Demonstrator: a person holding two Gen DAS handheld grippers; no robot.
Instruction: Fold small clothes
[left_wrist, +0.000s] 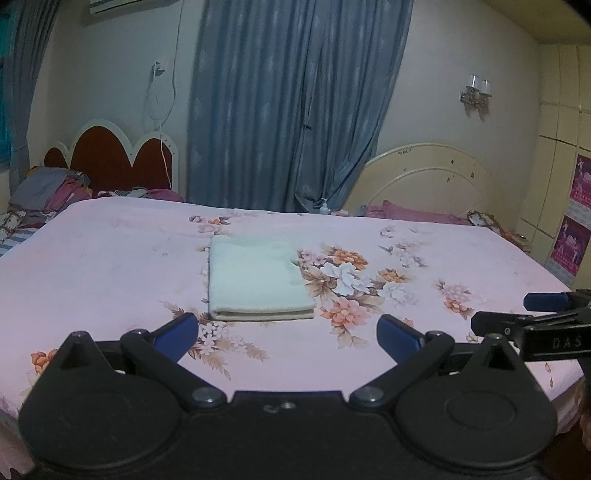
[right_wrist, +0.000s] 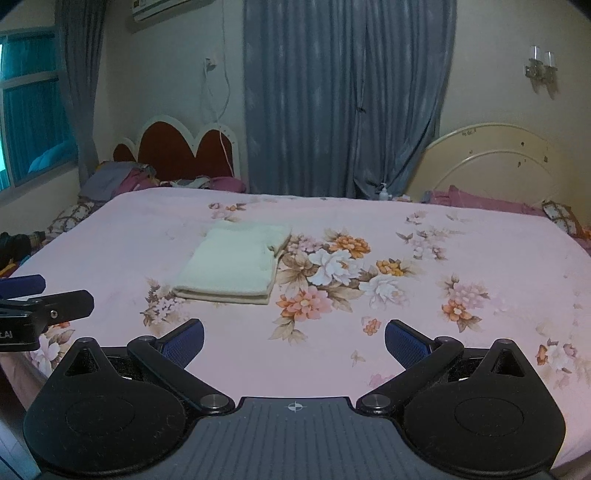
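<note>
A pale, cream-white small garment (left_wrist: 258, 278) lies folded into a neat rectangle on the pink floral bedspread (left_wrist: 110, 266); the right wrist view shows the same folded garment (right_wrist: 232, 264) left of centre. My left gripper (left_wrist: 288, 334) hovers over the bed's near edge just short of the garment, open, with nothing between its blue pads. My right gripper (right_wrist: 293, 341) is also open and empty, held to the right of the left one. The right gripper's fingers (left_wrist: 546, 301) reach in at the left wrist view's right edge, and the left gripper's fingers (right_wrist: 55, 302) show at the right wrist view's left edge.
Beyond the bed stand a red and white headboard (left_wrist: 118, 158), blue curtains (left_wrist: 291, 103) and a cream headboard (left_wrist: 436, 181). Piled clothes (left_wrist: 51, 192) lie at the far left, a small bottle (left_wrist: 324, 206) by the curtain, purple bedding (left_wrist: 406, 212) at the back right.
</note>
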